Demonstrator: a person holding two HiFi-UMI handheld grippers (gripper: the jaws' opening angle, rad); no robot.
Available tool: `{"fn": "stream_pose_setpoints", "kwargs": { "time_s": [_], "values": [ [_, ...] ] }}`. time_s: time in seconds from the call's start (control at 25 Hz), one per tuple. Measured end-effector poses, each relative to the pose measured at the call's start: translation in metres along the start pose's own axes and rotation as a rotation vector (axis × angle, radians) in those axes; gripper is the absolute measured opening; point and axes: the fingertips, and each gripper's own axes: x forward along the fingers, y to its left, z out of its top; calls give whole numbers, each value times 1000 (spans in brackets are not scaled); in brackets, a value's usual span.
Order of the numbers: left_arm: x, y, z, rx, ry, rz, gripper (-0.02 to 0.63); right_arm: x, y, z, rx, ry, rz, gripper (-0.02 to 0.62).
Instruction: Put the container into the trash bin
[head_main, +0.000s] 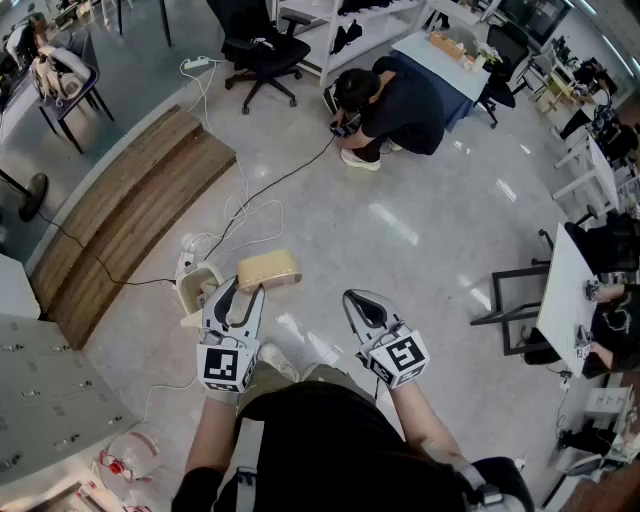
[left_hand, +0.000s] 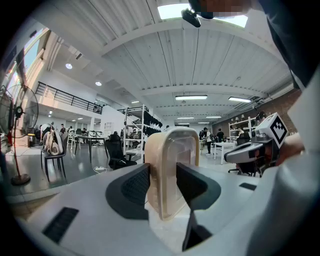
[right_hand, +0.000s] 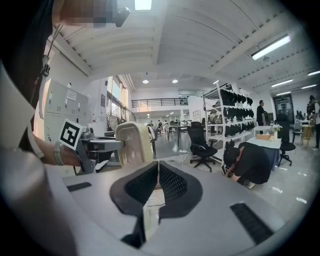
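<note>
A beige plastic container (head_main: 270, 270) with a clear lid is held on edge above the floor, with my left gripper (head_main: 245, 289) shut on it. In the left gripper view the container (left_hand: 171, 170) stands upright between the two dark pads (left_hand: 134, 187), which press on its sides. Just left of it on the floor stands a small white trash bin (head_main: 194, 284) with a beige inside, partly hidden behind the left gripper. My right gripper (head_main: 360, 303) hangs to the right, shut and holding nothing. In the right gripper view its jaws (right_hand: 158, 174) meet, and the container (right_hand: 134, 143) shows to the left.
A person (head_main: 400, 100) crouches on the floor ahead. White and black cables (head_main: 250, 208) trail past the bin. A low wooden platform (head_main: 130, 215) lies to the left, grey lockers (head_main: 40, 390) at the near left, an office chair (head_main: 258, 45) far ahead, a table (head_main: 562, 300) to the right.
</note>
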Motion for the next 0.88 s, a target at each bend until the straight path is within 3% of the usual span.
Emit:
{"fn": "stream_pose_setpoints", "kwargs": {
  "time_s": [0.44, 0.88],
  "values": [
    [-25, 87, -11, -37, -8, 42, 170, 75, 37, 19, -5, 19, 34, 23],
    [-14, 140, -31, -72, 30, 135, 169, 143, 26, 23, 4, 49, 99, 23]
  ]
}}
